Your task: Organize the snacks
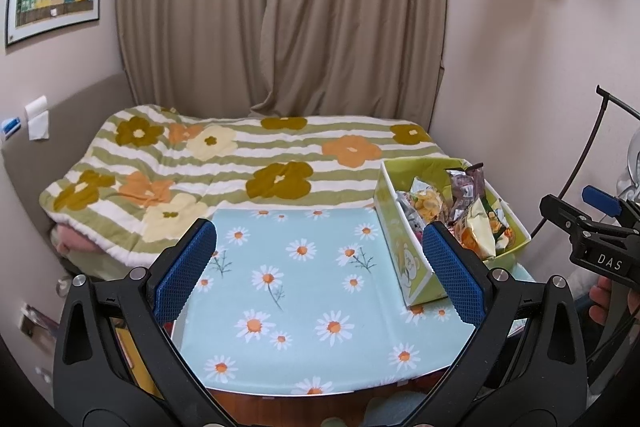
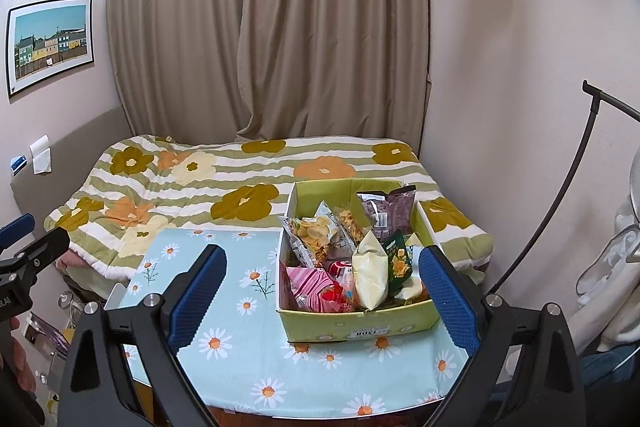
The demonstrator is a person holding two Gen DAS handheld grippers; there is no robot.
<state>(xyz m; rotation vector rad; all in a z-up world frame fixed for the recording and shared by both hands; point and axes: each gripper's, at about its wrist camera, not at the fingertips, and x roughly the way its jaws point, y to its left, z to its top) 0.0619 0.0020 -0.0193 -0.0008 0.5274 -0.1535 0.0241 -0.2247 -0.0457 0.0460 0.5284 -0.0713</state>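
Note:
A green cardboard box point(image 2: 360, 323) full of snack packets stands on the right part of the daisy-print table point(image 2: 248, 355). Inside lie a clear bag of chips point(image 2: 316, 233), a purple packet point(image 2: 386, 211), a pale yellow bag point(image 2: 372, 275), a green packet point(image 2: 400, 261) and a pink striped packet point(image 2: 310, 283). My right gripper point(image 2: 322, 287) hovers before the box, open, nothing between its blue pads. In the left wrist view the box point(image 1: 404, 247) sits at the right. My left gripper point(image 1: 318, 269) is open over the bare cloth point(image 1: 304, 307), holding nothing.
A bed with a striped flower quilt point(image 2: 224, 187) lies right behind the table. Beige curtains point(image 2: 280, 27) hang at the back. A black curved stand point(image 2: 560, 203) rises at the right by the wall. A framed picture point(image 2: 50, 43) hangs on the left wall.

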